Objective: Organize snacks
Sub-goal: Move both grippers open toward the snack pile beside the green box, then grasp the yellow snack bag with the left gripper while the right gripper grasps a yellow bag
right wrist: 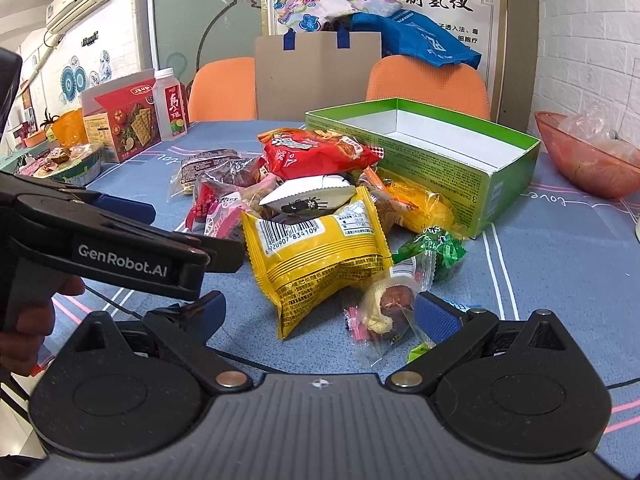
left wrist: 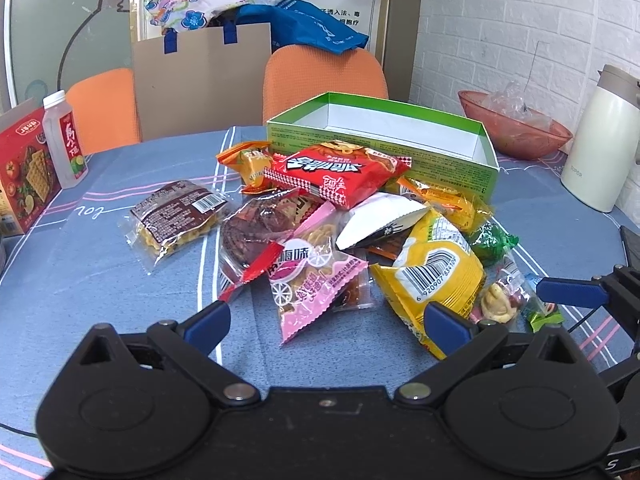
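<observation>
A heap of snack packets lies on the blue-clothed counter [left wrist: 100, 288], just in front of the open green box [left wrist: 486, 148], which stands empty. The left claw [left wrist: 326, 320] hangs with its blue pads spread wide and nothing between them, facing the pink plum-flavour packet [left wrist: 310, 284]. The right claw [right wrist: 320, 312] is likewise spread and empty, with the yellow barcode packet [right wrist: 316, 256] and a small clear-wrapped sweet [right wrist: 390, 308] lying between its fingers.

These packets look light, air-puffed and slick, so a squeeze on the belly would likely crush the contents or let the film slide. The crimped end seams are the stiffer, flatter hold. The red noodle-snack bag [left wrist: 340, 170] rests on top of the pile and leans toward the box wall; whether it touches the wall is hard to tell. Lifting lower packets first could topple it.
</observation>
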The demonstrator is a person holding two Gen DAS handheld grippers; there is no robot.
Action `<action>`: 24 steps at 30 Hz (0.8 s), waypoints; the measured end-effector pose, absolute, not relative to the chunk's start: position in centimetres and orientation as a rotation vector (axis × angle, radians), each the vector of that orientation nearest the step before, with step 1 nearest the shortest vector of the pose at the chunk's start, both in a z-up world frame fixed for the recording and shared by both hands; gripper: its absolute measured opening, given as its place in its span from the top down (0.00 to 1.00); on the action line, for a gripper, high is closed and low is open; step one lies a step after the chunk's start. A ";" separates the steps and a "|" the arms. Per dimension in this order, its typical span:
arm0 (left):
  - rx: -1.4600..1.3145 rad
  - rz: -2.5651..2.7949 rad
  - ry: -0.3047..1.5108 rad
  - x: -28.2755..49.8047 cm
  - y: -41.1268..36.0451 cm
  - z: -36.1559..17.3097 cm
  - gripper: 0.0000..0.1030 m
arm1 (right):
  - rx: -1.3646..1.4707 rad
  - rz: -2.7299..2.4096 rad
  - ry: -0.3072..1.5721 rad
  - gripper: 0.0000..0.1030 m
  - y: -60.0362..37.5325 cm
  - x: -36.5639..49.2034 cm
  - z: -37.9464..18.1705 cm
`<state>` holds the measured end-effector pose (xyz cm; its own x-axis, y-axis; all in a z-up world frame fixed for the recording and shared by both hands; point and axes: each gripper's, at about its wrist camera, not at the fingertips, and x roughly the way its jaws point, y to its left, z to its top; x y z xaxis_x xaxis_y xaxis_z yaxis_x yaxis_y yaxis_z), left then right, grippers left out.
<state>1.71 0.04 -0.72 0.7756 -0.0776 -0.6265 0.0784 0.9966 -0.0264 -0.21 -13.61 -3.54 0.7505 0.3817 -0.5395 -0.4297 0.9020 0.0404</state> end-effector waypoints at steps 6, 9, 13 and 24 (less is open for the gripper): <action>-0.003 -0.086 0.674 1.5 0.2 -0.6 0.00 | -0.080 0.436 0.553 0.00 -13.8 -0.3 -3.2; -0.011 -0.101 0.666 1.2 0.4 -0.2 0.00 | -0.085 0.443 0.542 0.00 -13.8 -0.5 -3.0; -0.045 -0.157 0.640 0.7 0.8 0.7 0.00 | -0.105 0.477 0.517 0.00 -13.4 -0.7 -2.6; -0.187 -0.372 0.735 5.4 0.0 -0.4 0.00 | -0.308 0.582 0.465 0.00 -10.9 2.8 -3.3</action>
<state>5.38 -0.02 -0.36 0.6804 -0.3943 -0.6177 0.2649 0.9182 -0.2944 2.79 -10.93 -3.28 0.7372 0.4532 -0.5011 -0.5888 0.7948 -0.1473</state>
